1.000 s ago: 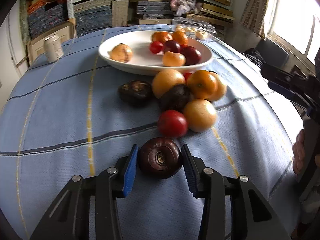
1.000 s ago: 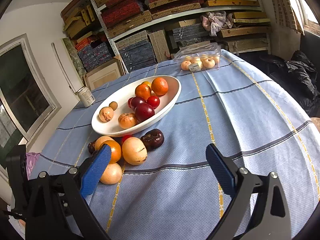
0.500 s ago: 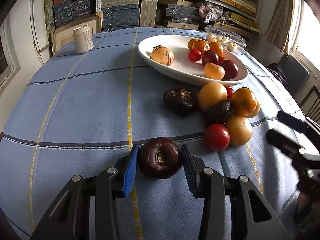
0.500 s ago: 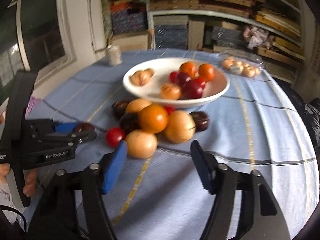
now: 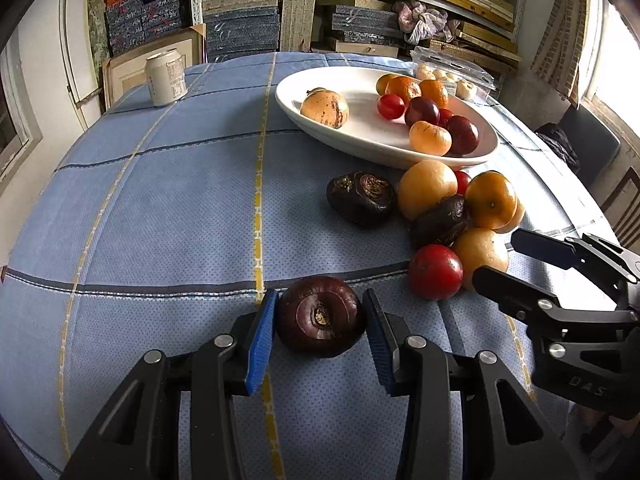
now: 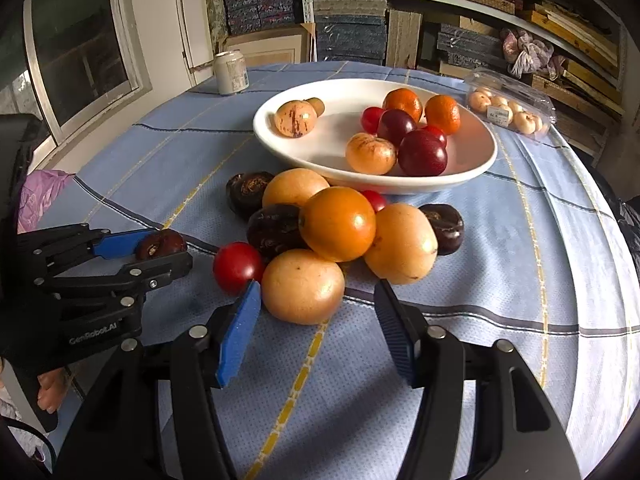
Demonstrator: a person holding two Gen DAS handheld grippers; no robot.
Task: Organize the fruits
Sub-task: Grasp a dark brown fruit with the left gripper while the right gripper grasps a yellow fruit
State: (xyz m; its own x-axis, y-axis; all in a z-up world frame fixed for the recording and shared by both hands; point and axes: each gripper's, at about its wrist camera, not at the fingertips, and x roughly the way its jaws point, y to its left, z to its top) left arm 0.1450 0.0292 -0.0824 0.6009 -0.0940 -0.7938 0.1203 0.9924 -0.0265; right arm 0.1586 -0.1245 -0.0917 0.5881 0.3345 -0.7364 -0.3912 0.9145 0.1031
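Observation:
My left gripper (image 5: 318, 304) is shut on a dark purple round fruit (image 5: 320, 316), which rests low on the blue cloth; the right wrist view shows it at the left (image 6: 160, 244). My right gripper (image 6: 316, 292) is closing. A pale orange fruit (image 6: 303, 286) at the near edge of the pile sits just ahead of its tips, and the pads are not pressing on it. The pile of orange, red and dark fruits (image 5: 460, 208) lies in front of a white oval bowl (image 6: 480, 168) that holds several more fruits.
A drink can (image 5: 165, 77) stands at the far left of the table. A clear plastic box of small pale fruits (image 6: 508, 108) lies behind the bowl. Shelves of stacked goods fill the back wall. A purple bag (image 6: 40, 192) shows past the table's left edge.
The right gripper has swung in toward the pile and its jaws have narrowed a lot. The left gripper keeps its hold on the dark fruit, turned a little.

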